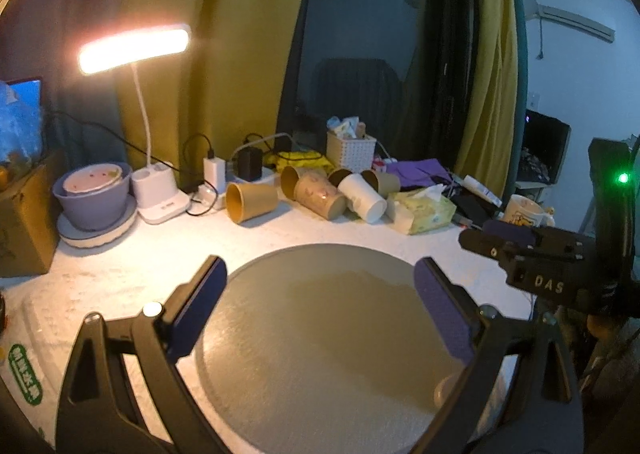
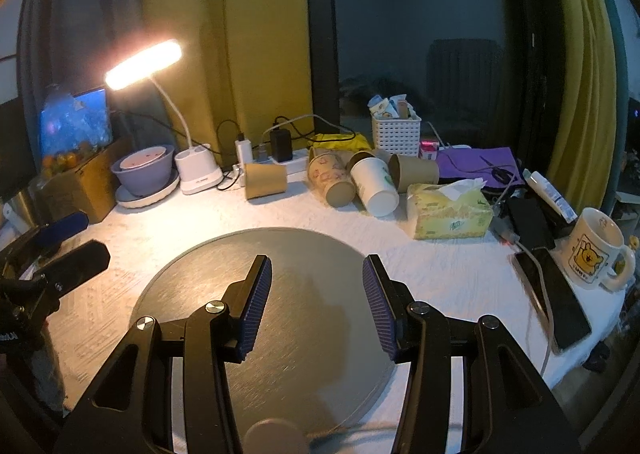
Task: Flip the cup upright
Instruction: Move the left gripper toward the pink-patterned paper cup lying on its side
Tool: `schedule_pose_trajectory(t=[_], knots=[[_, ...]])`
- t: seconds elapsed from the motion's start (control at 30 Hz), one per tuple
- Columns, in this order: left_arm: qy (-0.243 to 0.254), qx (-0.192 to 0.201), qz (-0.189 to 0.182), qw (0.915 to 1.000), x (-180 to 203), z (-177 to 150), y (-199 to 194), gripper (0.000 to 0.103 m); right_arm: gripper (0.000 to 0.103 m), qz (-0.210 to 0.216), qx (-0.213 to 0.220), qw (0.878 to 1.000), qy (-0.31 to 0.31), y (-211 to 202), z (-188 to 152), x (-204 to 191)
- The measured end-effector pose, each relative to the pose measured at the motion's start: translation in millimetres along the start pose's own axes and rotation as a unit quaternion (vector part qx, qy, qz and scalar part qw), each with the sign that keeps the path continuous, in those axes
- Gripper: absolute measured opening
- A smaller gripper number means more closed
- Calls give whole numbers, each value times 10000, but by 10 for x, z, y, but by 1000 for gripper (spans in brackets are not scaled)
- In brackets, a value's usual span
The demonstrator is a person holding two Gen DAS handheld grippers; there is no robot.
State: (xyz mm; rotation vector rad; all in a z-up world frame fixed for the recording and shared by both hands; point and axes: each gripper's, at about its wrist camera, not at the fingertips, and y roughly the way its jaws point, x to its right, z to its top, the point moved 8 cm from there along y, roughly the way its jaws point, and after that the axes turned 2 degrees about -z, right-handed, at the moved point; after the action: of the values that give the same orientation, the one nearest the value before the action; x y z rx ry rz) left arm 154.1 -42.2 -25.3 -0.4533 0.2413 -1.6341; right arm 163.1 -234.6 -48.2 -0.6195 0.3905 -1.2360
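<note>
On the white table [image 2: 440, 282] paper cups [image 2: 266, 181] lie tipped behind our grey disc [image 2: 304, 294], our left gripper [image 1: 320, 306] and right gripper [image 2: 316, 302] both spread wide, holding nothing

White letters "D A S" on the black body of the right gripper [image 1: 496, 238], at the tabletop's right edge in the left wrist view. Green print on the yellow tissue pack [image 2: 450, 212] and the green label [image 1: 24, 374] at the tabletop's left edge: too blurred to read.
</note>
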Motion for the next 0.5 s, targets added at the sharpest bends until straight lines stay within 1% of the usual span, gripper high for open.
schedule_pose_trajectory(t=[0.13, 0.27, 0.5], knots=[[16, -208, -54, 9998, 52, 99, 293, 96, 50, 79, -8, 10000, 39, 175, 154, 165], [-151, -539, -165, 9983, 63, 197, 697, 96, 50, 155, -51, 9999, 36, 427, 331, 329], [-207, -849, -143, 9961, 90, 345, 1288, 96, 50, 164, -174, 9997, 19, 863, 564, 565]])
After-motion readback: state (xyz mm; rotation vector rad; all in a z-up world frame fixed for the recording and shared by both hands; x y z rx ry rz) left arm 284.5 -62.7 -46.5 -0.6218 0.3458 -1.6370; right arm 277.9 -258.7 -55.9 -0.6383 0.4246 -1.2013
